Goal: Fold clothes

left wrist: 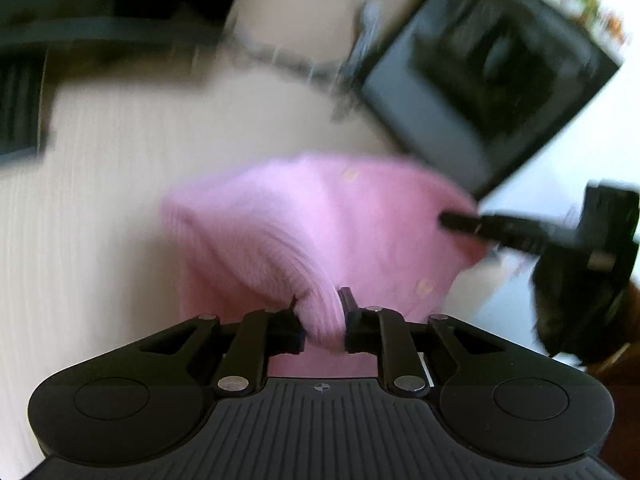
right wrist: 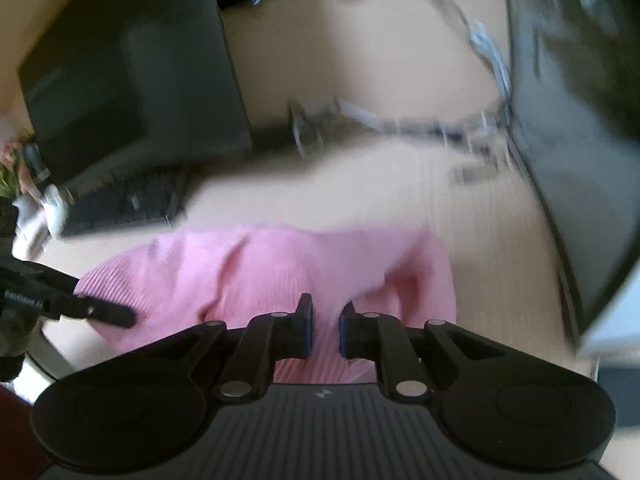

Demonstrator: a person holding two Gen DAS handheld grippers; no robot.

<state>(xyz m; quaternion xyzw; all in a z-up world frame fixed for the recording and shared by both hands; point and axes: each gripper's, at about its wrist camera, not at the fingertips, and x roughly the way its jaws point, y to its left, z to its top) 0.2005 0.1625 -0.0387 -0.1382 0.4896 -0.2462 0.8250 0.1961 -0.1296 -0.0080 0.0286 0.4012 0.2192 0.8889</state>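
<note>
- One pale wood-grain desk top [left wrist: 100,208] fills most of both views, with a dark boxy monitor [left wrist: 480,76] at the upper right of the left wrist frame and a black keyboard [right wrist: 120,204] at the middle left of the right wrist frame.
- Across the middle of both frames hangs the pink ribbed knit garment [right wrist: 260,276], stretched between the two tools and seemingly lifted off the desk, though blur hides its far edge.
- Soft, light and limp is how it should handle: it sags between holds, so corners or hem edges are the places to pinch.
- Lower centre of its own view, the left gripper [left wrist: 322,320] is closed on a bunched fold.
- Likewise the right gripper [right wrist: 325,328] pinches cloth, jaws narrowly apart around it.
</note>
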